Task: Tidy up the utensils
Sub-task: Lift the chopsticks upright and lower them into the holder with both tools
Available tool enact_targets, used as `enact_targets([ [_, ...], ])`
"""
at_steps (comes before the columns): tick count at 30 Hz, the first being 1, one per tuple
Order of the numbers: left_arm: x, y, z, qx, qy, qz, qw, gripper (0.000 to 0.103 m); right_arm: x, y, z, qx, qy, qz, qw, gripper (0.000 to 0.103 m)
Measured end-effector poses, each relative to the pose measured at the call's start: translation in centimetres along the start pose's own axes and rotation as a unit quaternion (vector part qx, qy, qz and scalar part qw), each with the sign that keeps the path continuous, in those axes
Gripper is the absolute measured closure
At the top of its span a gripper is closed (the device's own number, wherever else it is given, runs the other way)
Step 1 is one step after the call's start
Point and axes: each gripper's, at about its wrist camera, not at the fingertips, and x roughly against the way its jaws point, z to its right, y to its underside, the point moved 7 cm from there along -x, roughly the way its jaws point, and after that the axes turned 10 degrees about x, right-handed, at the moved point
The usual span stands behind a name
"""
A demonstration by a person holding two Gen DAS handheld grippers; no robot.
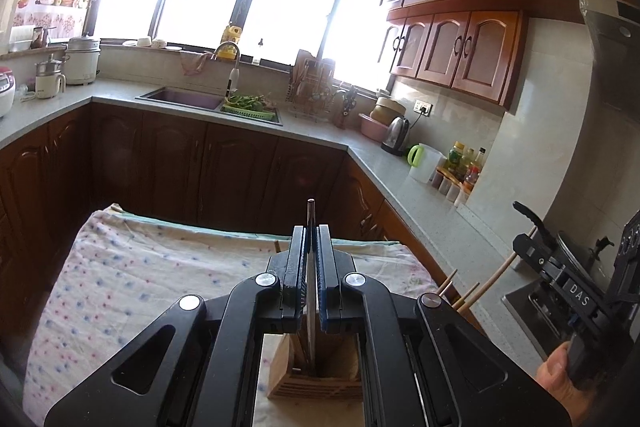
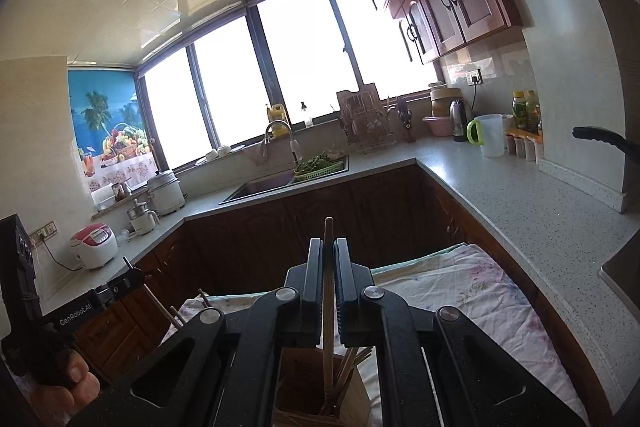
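My left gripper [image 1: 311,233] is shut on a thin metal chopstick [image 1: 310,219] that stands upright, its lower end over a wooden utensil holder [image 1: 316,375] on the cloth-covered table [image 1: 140,287]. My right gripper [image 2: 329,247] is shut on a wooden chopstick [image 2: 328,227], also upright, reaching down into the wooden holder [image 2: 304,391], which holds several more wooden sticks [image 2: 352,363]. In the left wrist view the right gripper [image 1: 532,227] shows at the right edge with a hand [image 1: 556,375] on it. The left gripper's body [image 2: 100,299] appears at the lower left of the right wrist view.
A grey L-shaped counter [image 1: 420,203] runs around the room with a sink [image 1: 180,97], a green basket of vegetables [image 1: 248,105], a dish rack [image 1: 312,87], a kettle [image 1: 396,135], a jug [image 1: 424,163] and bottles. Rice cookers [image 2: 96,243] stand at the left. Dark cabinets sit beyond the table.
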Motion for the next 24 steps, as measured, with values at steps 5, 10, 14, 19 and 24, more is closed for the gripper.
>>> enact_targets([
  [5,-1.4,2.4,-1.2,0.01,-0.012,-0.022,0.9996,0.1,-0.9,2.3,0.6,-0.014,0.0,-0.023,1.0,0.098],
  [10,-2.6,4.2,-1.9,0.013,-0.02,-0.045,0.9987,0.099,-2.1,4.3,0.7,-0.023,-0.004,-0.049,0.999,0.098],
  [14,-3.0,5.0,-1.9,0.01,-0.021,-0.053,0.9983,0.099,-2.9,5.6,0.4,-0.023,-0.006,-0.067,0.997,0.098],
  [19,-3.2,5.7,-1.9,0.006,-0.023,-0.057,0.9981,0.099,-2.8,5.8,0.2,-0.018,-0.004,-0.067,0.998,0.098],
  [24,-3.3,5.6,-1.8,0.009,-0.023,-0.06,0.9979,0.099,-2.7,5.8,0.2,-0.018,-0.004,-0.068,0.997,0.098],
])
